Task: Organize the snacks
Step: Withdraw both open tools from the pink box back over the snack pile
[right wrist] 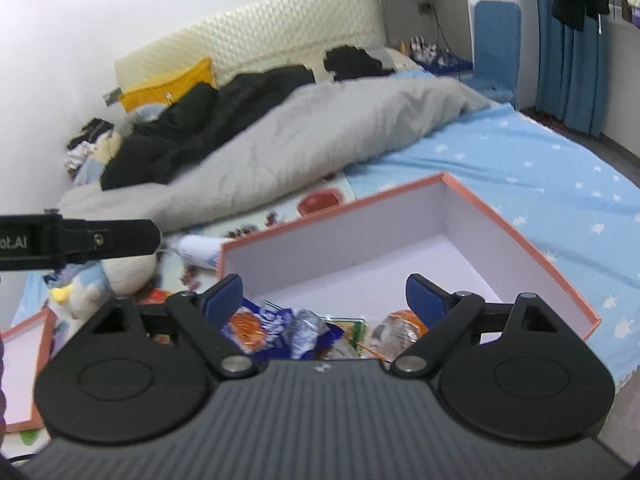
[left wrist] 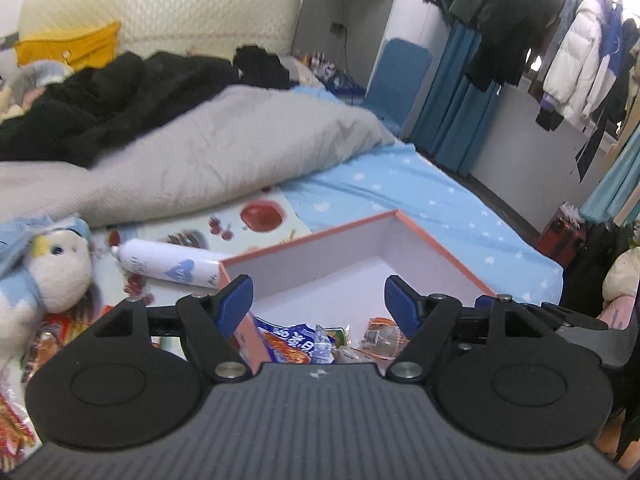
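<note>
An open box with a pink rim (left wrist: 436, 246) (right wrist: 516, 228) and white inside lies on the bed. Several snack packets lie in its near end: a blue and orange packet (left wrist: 296, 342) (right wrist: 260, 326) and a clear orange-topped packet (left wrist: 380, 336) (right wrist: 396, 330). My left gripper (left wrist: 320, 292) is open and empty, over the box's near left corner. My right gripper (right wrist: 324, 292) is open and empty, just above the packets. More red snack packets (left wrist: 52, 336) lie outside the box at the left. Part of the left gripper (right wrist: 80, 240) shows at the left of the right wrist view.
A penguin plush (left wrist: 48, 264) (right wrist: 96, 288) and a white bottle (left wrist: 172, 266) lie left of the box on a fruit-print mat (left wrist: 256, 216). A grey duvet (left wrist: 208, 152) and black clothes (left wrist: 100, 100) cover the bed behind. The box lid (right wrist: 24, 364) lies at the far left. The bed edge runs along the right.
</note>
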The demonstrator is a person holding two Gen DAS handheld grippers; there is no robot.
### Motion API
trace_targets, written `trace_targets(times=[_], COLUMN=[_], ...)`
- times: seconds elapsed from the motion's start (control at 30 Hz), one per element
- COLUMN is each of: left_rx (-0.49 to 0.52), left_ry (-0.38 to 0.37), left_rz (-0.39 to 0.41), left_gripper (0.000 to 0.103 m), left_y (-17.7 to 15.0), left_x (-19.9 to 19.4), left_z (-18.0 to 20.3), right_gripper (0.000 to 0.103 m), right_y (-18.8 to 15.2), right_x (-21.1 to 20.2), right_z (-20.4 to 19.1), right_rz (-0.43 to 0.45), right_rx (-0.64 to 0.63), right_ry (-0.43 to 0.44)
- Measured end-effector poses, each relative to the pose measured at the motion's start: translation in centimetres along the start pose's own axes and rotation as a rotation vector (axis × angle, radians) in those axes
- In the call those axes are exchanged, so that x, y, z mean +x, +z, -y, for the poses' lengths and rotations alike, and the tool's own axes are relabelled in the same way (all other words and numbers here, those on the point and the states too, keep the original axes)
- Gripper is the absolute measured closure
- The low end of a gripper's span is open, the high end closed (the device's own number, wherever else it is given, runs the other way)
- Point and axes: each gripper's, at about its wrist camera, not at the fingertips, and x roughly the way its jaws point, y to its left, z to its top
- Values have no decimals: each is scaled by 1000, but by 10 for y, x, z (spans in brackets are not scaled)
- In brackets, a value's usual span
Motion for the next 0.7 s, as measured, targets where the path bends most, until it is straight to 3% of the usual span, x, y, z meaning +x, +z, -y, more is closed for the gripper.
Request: trace_targets(times=[0.37,0.7], left_rx=[-8,-68], left_ry=[36,84], left_rz=[126,173], left_gripper=[26,26], left_y=[-5,-35], left_x=[-101,-159], left_z=[-14,-49], right_gripper=[13,13], right_y=[13,-4], right_x=[-59,-78], right_z=[-45,-86], right_rz=[111,110], right_rx=[-54,-98], right_ry=[68,135])
